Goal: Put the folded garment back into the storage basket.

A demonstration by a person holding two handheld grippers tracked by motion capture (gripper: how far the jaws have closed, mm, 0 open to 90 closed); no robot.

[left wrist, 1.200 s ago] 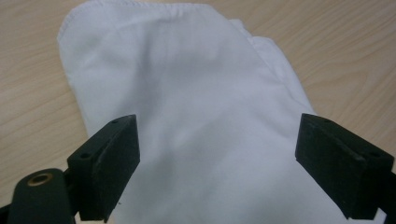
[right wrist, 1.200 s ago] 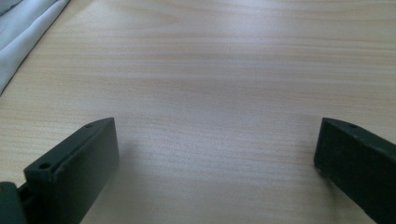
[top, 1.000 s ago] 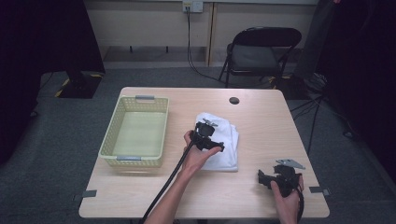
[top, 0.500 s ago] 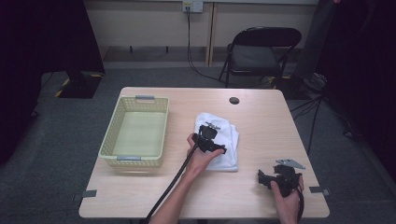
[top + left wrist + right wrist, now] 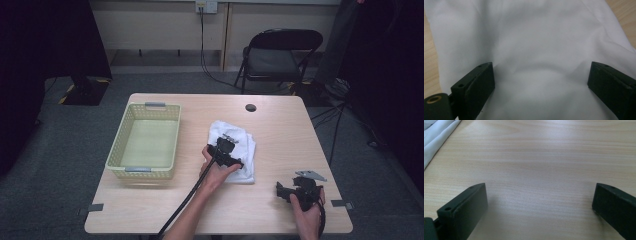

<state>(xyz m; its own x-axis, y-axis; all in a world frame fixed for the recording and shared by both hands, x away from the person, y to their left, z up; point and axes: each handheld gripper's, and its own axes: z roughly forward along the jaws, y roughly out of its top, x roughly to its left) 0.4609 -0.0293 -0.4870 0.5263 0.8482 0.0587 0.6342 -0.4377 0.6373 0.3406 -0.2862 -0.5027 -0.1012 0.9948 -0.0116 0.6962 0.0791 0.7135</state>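
A: Where is the white cloth (image 5: 239, 150) lying?

B: On the worktop (image 5: 280, 125), just to the right of the yellow basket (image 5: 145, 142) and apart from it. It is a folded bundle, flat on the wood, with a small dark print on its upper part.

A: And the left gripper (image 5: 231, 159)?

B: Right over the cloth, on the cloth's near half as the high view has it. In the left gripper view the white fabric (image 5: 536, 50) fills the space ahead of the jaws, which stand spread wide; they have just been opening further. Fabric lies between and under them, but the pads are not pressing on it. I cannot tell whether the tips touch the cloth.

A: The right gripper (image 5: 286, 191)?

B: Well to the right of the cloth and nearer the person's edge of the worktop, held in the right hand (image 5: 307, 212). Its jaws are spread too, with bare wood between them. In the right gripper view a corner of the cloth (image 5: 436, 137) shows at the upper left, away from the jaws.

A: Anything in the basket?

B: I see its pale floor and two grey handles.
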